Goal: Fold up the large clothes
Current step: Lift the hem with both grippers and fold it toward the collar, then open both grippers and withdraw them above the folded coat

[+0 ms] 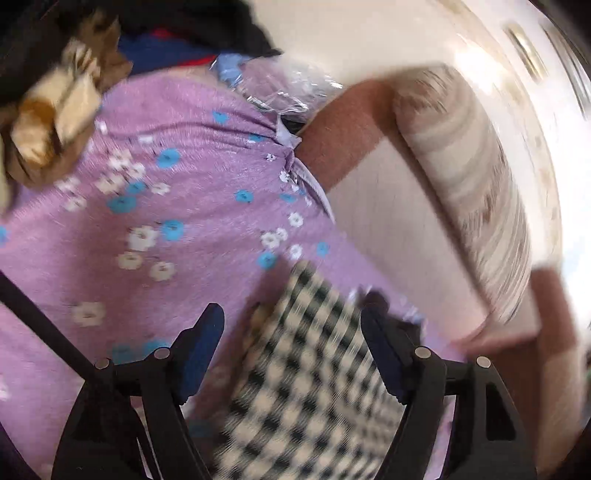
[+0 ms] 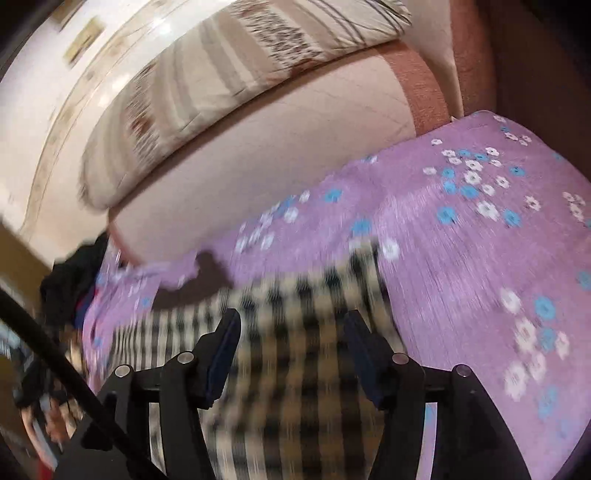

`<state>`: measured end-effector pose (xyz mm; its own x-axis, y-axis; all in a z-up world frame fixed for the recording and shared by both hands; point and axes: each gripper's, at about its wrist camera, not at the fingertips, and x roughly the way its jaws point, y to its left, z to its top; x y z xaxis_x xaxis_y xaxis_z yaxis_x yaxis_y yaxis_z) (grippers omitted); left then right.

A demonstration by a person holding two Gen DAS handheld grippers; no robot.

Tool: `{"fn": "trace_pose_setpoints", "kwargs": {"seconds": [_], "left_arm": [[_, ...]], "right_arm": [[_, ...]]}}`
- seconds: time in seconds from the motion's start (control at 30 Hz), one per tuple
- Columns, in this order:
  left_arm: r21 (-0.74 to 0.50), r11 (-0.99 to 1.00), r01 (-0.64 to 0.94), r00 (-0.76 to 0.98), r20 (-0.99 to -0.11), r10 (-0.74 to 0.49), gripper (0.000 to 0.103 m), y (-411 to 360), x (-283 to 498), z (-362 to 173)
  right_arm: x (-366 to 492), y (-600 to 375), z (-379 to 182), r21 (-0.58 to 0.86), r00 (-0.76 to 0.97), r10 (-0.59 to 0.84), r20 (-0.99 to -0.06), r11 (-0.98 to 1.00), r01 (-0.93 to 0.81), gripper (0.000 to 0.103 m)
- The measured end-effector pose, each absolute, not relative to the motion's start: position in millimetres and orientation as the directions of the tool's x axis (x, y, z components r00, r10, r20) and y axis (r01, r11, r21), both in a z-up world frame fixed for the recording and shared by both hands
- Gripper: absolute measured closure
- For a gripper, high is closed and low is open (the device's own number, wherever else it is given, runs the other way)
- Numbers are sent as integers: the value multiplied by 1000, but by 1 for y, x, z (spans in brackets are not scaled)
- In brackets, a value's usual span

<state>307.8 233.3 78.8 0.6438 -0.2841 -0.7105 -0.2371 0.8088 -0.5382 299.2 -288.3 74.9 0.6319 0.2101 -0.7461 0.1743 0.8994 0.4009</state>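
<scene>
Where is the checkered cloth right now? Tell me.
The checkered cloth lies on the purple floral cover, bottom centre in both wrist views, between each open tool's fingers.

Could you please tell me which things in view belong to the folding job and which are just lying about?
Belongs to the job:
- checked cloth
- left gripper, jaws open
- right gripper, jaws open

Lying about:
- purple flowered cover
- striped pillow
- dark clothes pile
- clear plastic wrap
</scene>
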Motion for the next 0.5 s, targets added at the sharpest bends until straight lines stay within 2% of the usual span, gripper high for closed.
{"fn": "trace_pose_setpoints", "kwargs": {"seconds": [0.1, 0.2, 0.33, 0.43, 0.5], "left_arm": [[-399, 902, -164, 629, -747, -216, 28, 212, 274, 87], [-275, 957, -91, 603, -780, -167, 28, 183, 227, 86], [-242, 970, -1, 571, -797, -198, 28, 147, 166, 79], [-237, 969, 63, 549, -803, -232, 28, 114, 121, 70], [-240, 965, 102, 539, -802, -256, 28, 93, 89, 64]], "right_arm": [[250, -286, 77, 446, 608, 294, -738, 888, 112, 40], [185, -304, 68, 593, 623, 394, -676, 793, 142, 39], [108, -350, 35, 800, 709, 453, -540, 538, 266, 39], [67, -382, 13, 842, 746, 418, -519, 402, 360, 39], [46, -394, 15, 862, 771, 406, -490, 357, 359, 39]]}}
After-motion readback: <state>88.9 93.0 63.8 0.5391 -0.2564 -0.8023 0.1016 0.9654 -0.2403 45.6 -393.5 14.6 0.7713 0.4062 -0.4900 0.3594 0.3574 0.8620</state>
